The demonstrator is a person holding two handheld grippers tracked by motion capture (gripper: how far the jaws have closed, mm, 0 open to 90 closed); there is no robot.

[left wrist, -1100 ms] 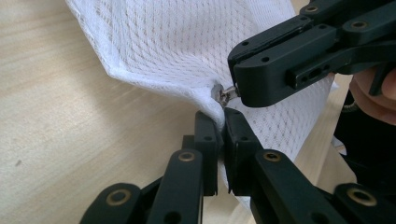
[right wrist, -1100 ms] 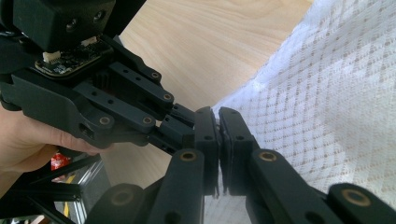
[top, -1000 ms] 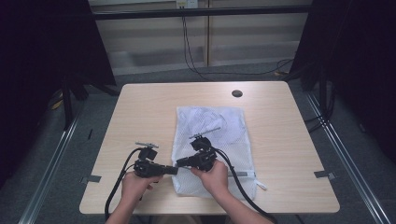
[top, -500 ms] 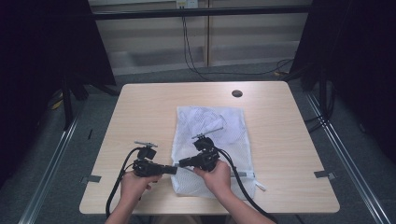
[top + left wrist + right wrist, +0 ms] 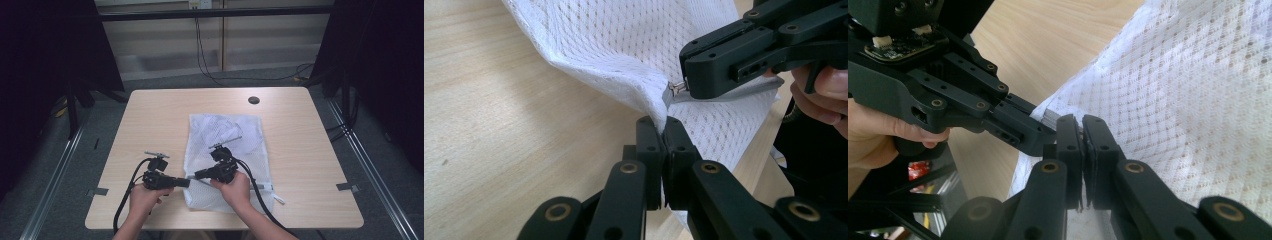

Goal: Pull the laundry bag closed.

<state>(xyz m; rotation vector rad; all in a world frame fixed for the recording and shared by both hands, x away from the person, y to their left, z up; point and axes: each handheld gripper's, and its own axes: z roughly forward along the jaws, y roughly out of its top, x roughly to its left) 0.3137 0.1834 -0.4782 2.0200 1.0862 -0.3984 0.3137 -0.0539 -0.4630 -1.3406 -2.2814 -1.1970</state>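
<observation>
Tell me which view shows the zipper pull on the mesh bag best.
The left gripper view: the zipper pull sits sharp at the right gripper tips, above the corner of the mesh bag. The right gripper view hides it between closed jaws; in the high view it is too small to make out.

Your left gripper (image 5: 663, 131): pinched corner of white mesh laundry bag (image 5: 634, 55) hidden between closed jaws. Your right gripper (image 5: 1082, 125): clamped on zipper pull, itself hidden between jaws; in left gripper view just metal tab (image 5: 677, 87) shows. High view: both jaw tips too small to tell; your forearms cut off by bottom edge. Bag contents unclear through mesh.
</observation>
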